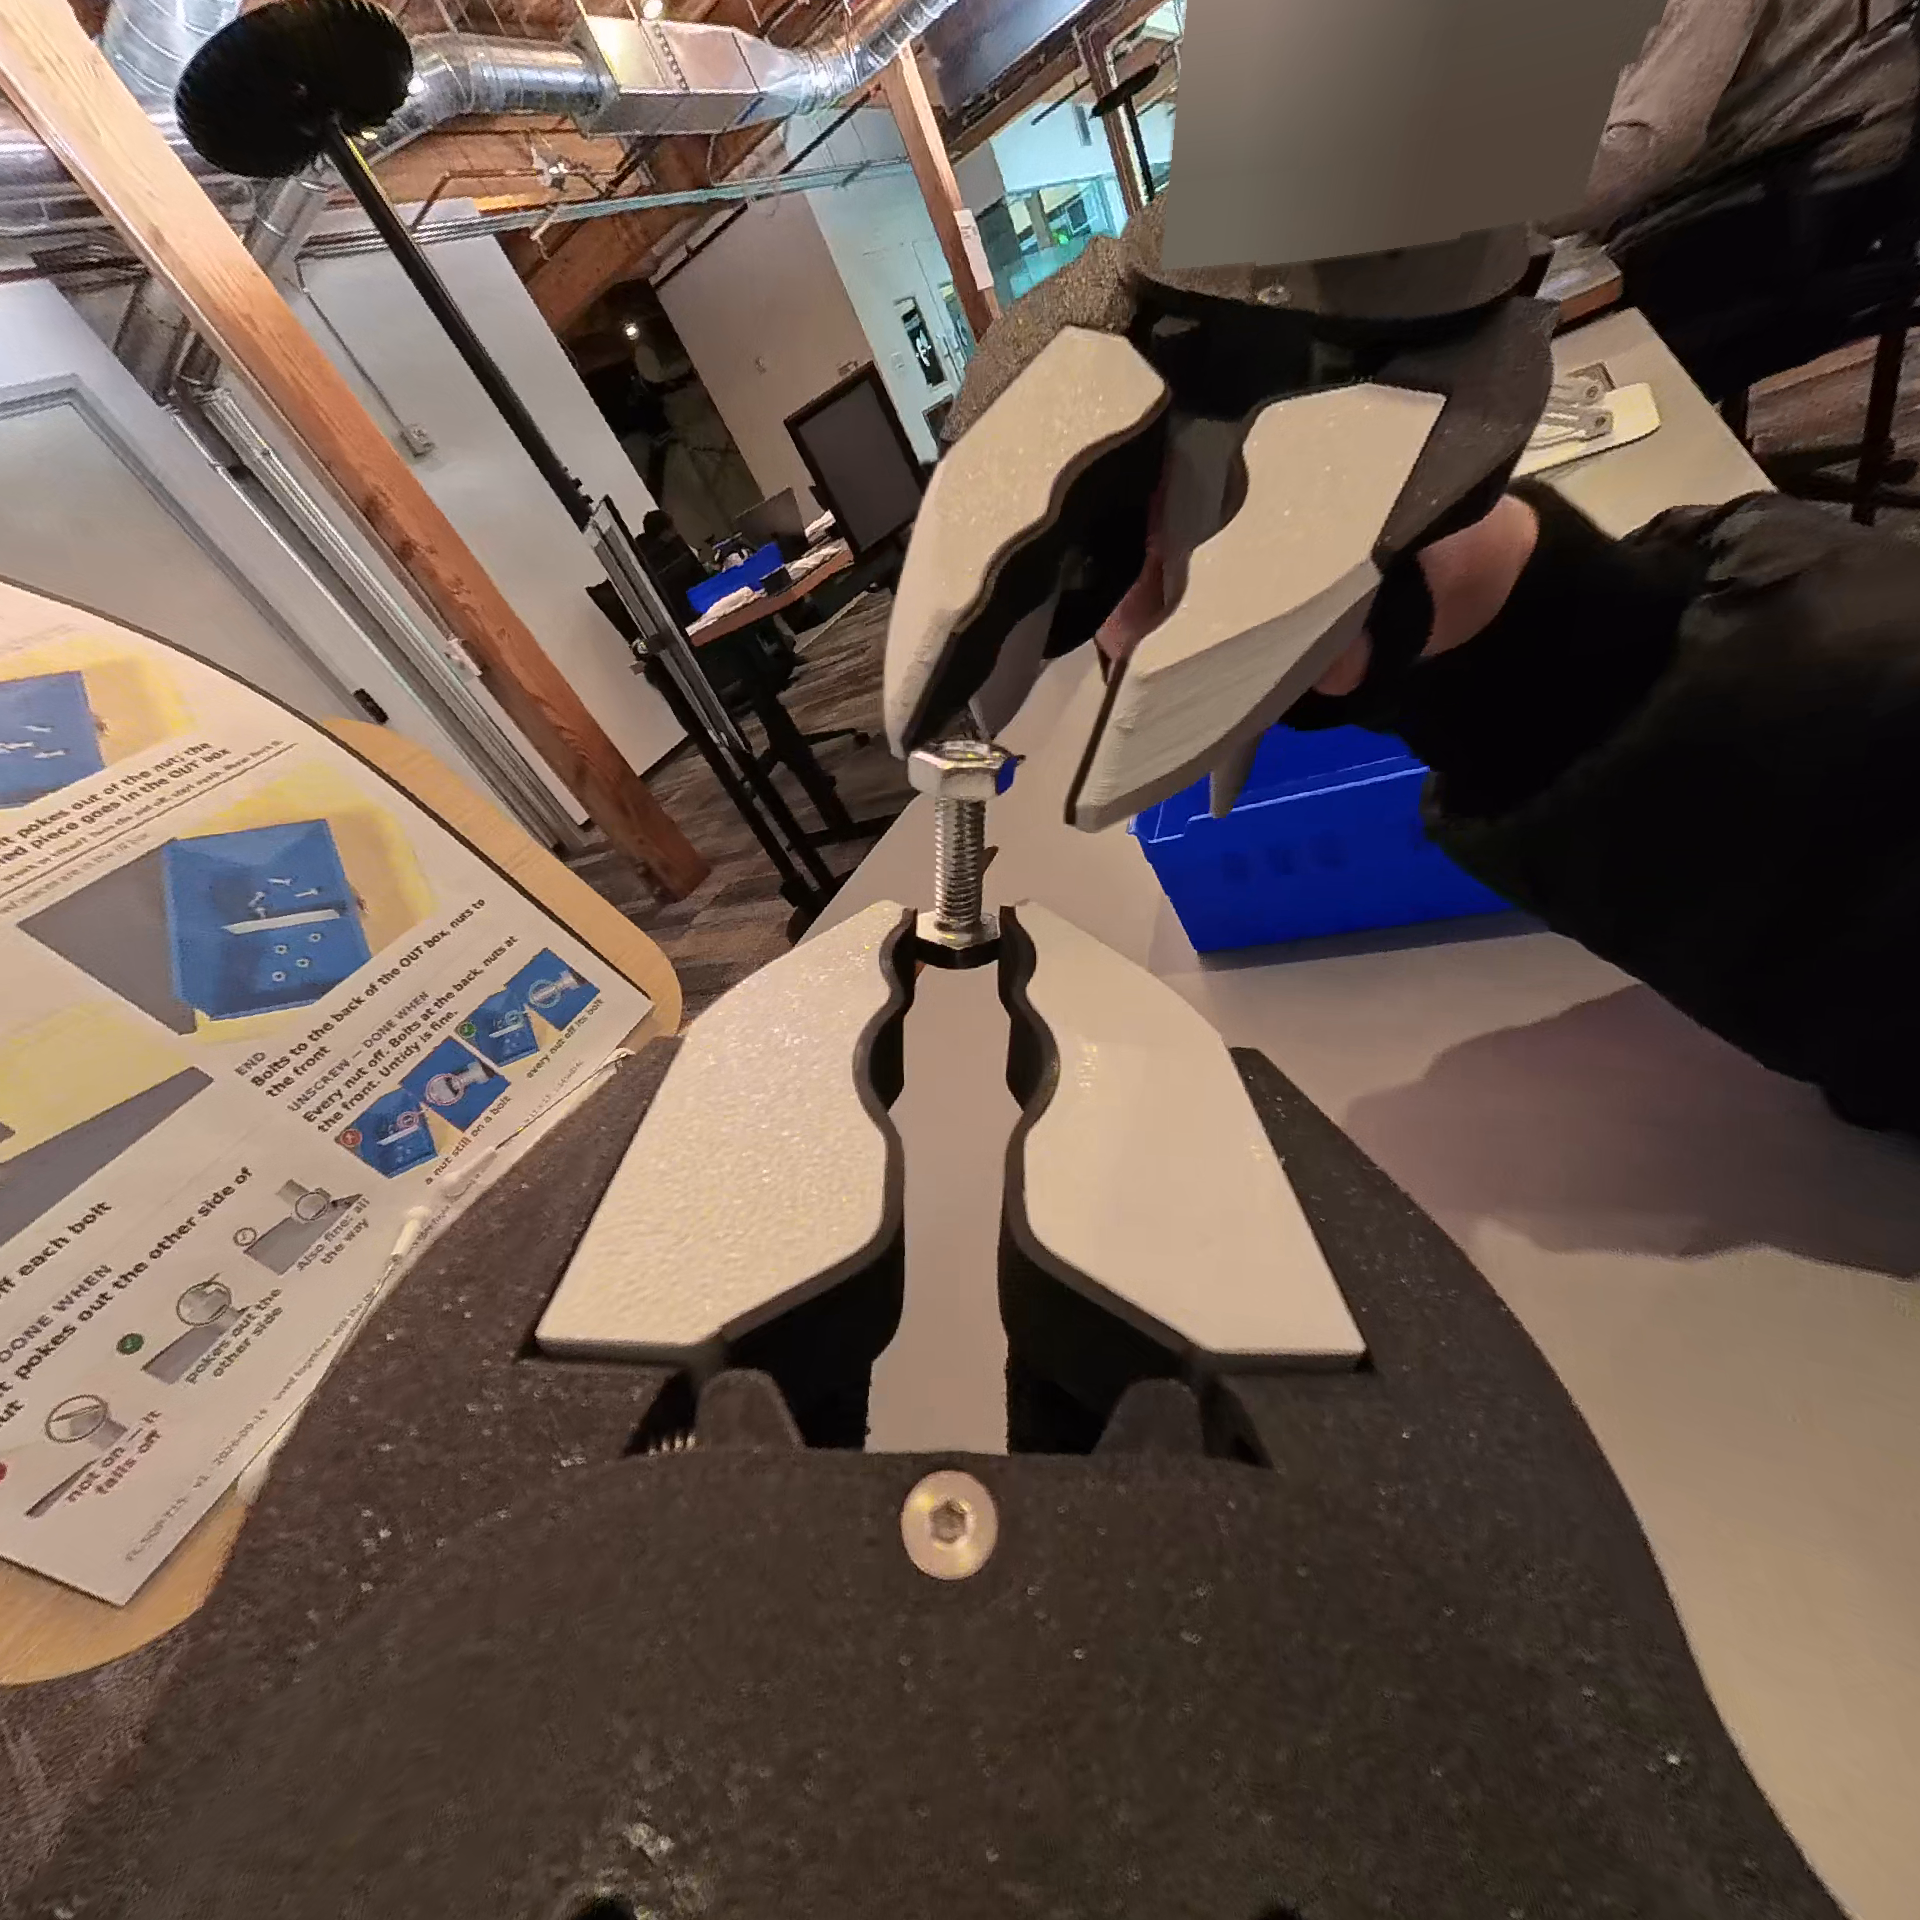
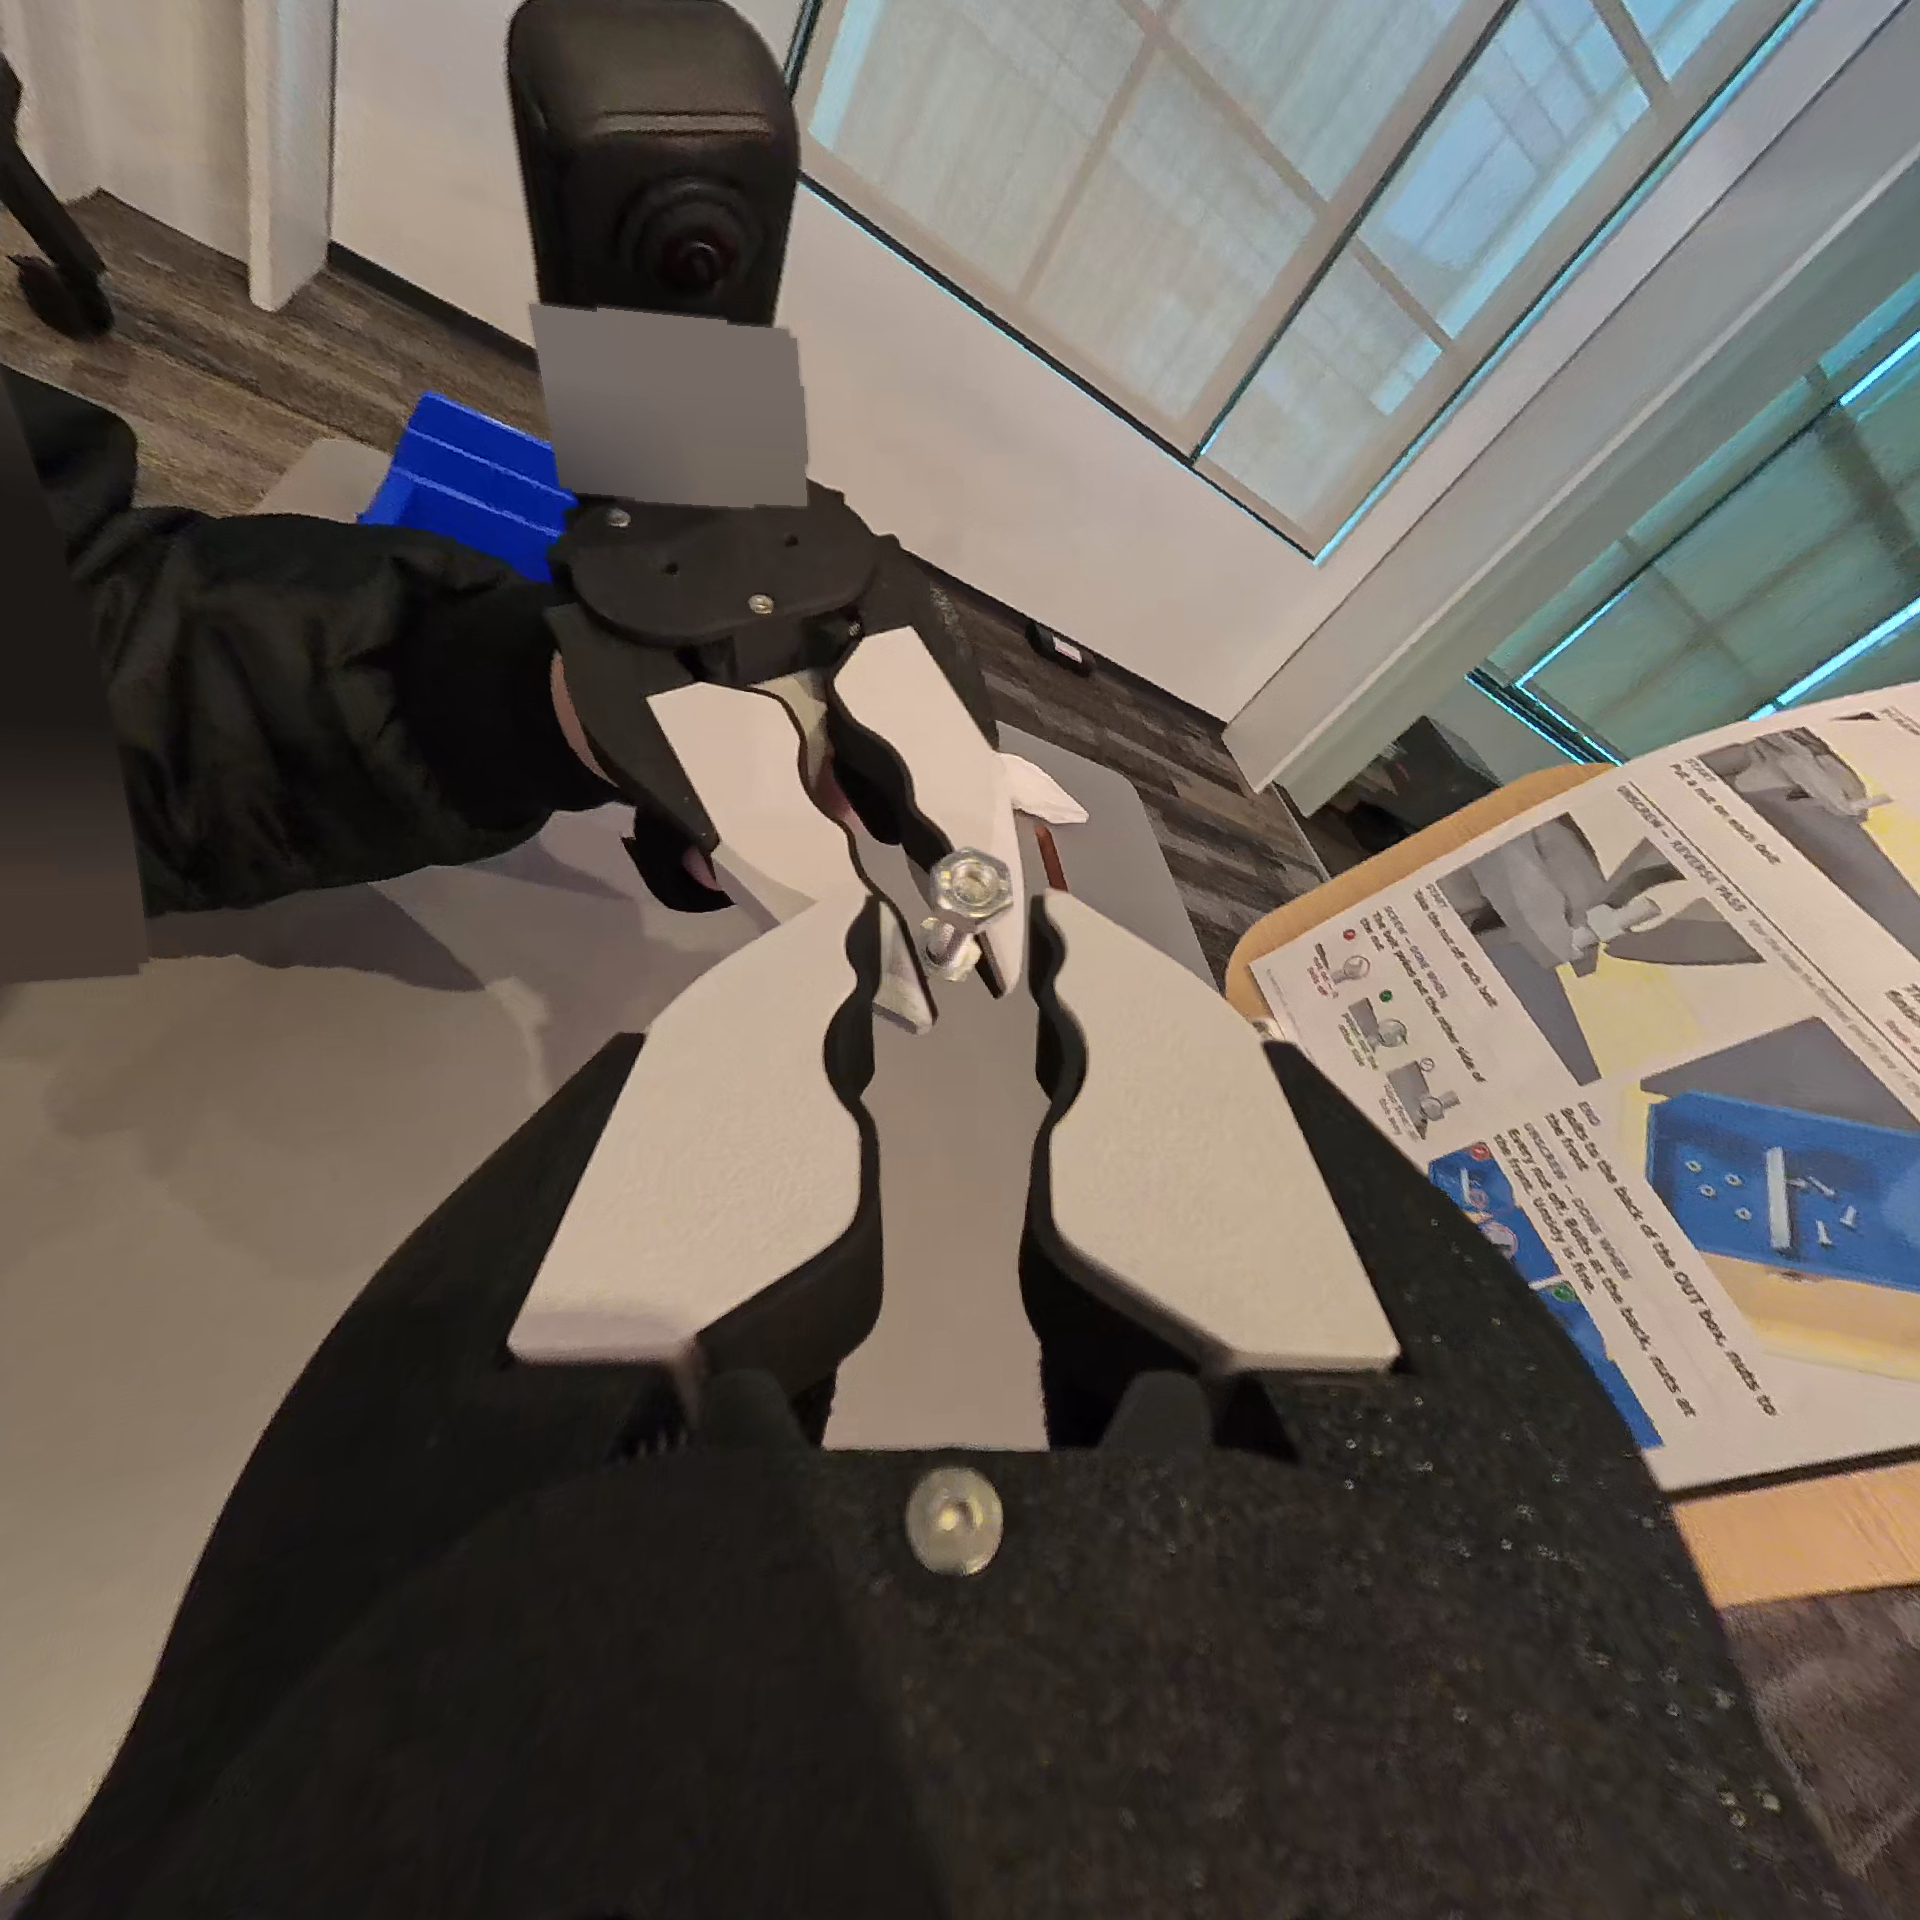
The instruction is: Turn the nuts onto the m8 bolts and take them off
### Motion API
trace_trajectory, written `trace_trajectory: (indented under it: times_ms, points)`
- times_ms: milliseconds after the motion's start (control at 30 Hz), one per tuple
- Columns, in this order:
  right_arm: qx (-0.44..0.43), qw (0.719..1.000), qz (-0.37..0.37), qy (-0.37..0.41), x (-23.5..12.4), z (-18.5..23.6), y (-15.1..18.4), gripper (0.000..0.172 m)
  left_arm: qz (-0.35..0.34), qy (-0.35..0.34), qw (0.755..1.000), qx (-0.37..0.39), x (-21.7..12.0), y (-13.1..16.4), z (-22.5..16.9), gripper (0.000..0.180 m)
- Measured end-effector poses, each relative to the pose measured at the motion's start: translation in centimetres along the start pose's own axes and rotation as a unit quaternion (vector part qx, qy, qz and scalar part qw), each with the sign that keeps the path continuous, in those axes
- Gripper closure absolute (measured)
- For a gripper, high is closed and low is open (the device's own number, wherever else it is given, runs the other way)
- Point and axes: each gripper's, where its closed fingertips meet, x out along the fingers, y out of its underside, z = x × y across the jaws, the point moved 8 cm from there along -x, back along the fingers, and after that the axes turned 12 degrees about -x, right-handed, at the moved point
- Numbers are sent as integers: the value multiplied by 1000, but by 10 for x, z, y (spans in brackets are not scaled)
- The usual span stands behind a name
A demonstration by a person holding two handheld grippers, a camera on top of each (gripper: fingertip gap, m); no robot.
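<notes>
So the left gripper [image 1: 954, 940] has its fingers clamped on the hex head of the M8 bolt [image 1: 954, 862], holding it upright with the threaded end pointing up, which makes sense since that keeps the shank from spinning while the other side works the nut [image 1: 958, 771]. The nut sits right at the top end of the thread, so I'd guess it's either barely started or nearly off, can't tell which from here. The right gripper [image 1: 987, 779] comes in from above at a slant and its fingers are spread apart; the left fingertip [image 1: 920, 727] is just about touching the nut's top edge while the other one hangs off to the side, well clear, so nothing is actually gripped there. Looks like a re-grip between turns to me. Behind them on the grey desk [image 1: 1558, 1351] is the blue bin [image 1: 1309, 873], presumably where parts end up, and a printed instruction sheet [image 1: 260, 1039] lies off to the left on a wooden board [image 1: 623, 935]
</notes>
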Motion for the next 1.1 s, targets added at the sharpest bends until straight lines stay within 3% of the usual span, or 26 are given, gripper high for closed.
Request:
trace_trajectory:
  times_ms: [300, 500, 600, 800, 933, 1000, 1100]
  points:
    - [1, 1000, 5, -2, -4, 0, -2, 153, -1, -11, 1000, -11, -2, 0, 5, 166]
    - [4, 1000, 1, -2, -1, 1, -2, 149, 7, -13, 1000, -4, 0, 1, 3, 166]
    - [11, 1000, 2, -24, -3, 3, -2, 160, 0, -19, 1000, -16, -2, 1, 7, 166]
    - [12, 1000, -11, 13, -2, -3, -3, 145, 0, -1, 1000, -9, 0, -1, 0, 166]
    - [13, 1000, 5, -9, -2, 1, -1, 146, 3, -13, 1000, -12, -1, 0, 4, 166]
    - [12, 1000, 1, -21, -4, 2, -2, 157, -2, -21, 1000, -20, -3, -1, 8, 166]
    - [14, 1000, -7, 7, -4, -2, -4, 152, -7, -9, 1000, -26, -3, -2, 6, 166]
